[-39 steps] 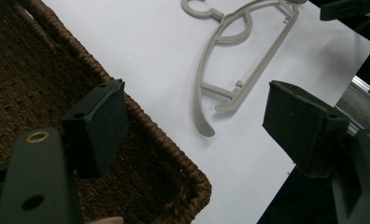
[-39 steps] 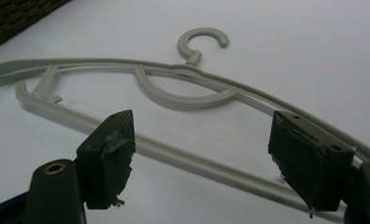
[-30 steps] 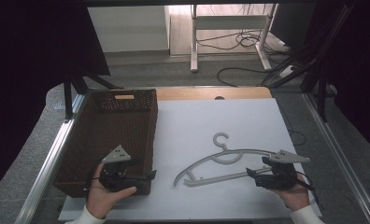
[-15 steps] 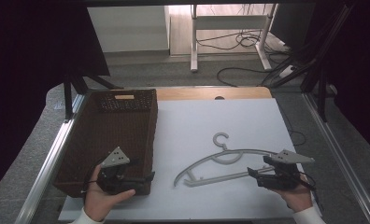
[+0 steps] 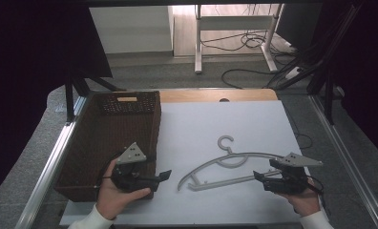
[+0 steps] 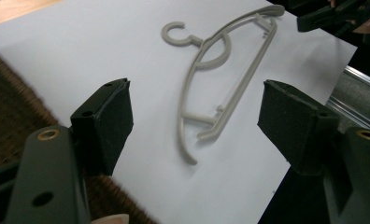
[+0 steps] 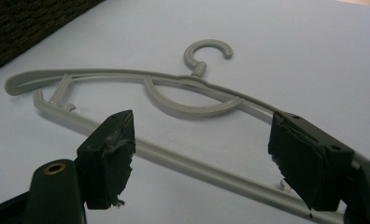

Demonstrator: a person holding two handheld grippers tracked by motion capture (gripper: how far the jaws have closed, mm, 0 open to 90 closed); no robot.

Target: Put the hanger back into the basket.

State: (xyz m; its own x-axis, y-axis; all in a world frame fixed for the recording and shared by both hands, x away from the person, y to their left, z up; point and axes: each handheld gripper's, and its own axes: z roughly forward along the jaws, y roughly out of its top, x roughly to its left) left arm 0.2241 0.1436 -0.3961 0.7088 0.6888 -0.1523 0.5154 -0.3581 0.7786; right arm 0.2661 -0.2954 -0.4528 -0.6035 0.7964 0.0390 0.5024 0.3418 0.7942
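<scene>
- Grey plastic clothes hanger [image 5: 235, 167] lying flat on white tabletop sheet [image 5: 215, 124], right of dark brown woven basket [image 5: 110, 143], not touching it.
- Long axis roughly left-right in high view, tilted a bit; hook [image 5: 225, 141] pointing to far edge.
- Right gripper [image 5: 259, 177] just beside hanger's right end; jaws wide apart, nothing btwn them; lower bar [image 7: 183, 161] passing just ahead of pads in right gripper view.
- Left gripper [image 5: 164, 175] at basket's near right corner, aimed at hanger's left end [image 6: 188, 156]; jaws just been closing slightly but wide apart, empty.
- Judgement: right hand nearer; left w/ short gap to cross rightward.
- Likely grab at each end, along long axis.
</scene>
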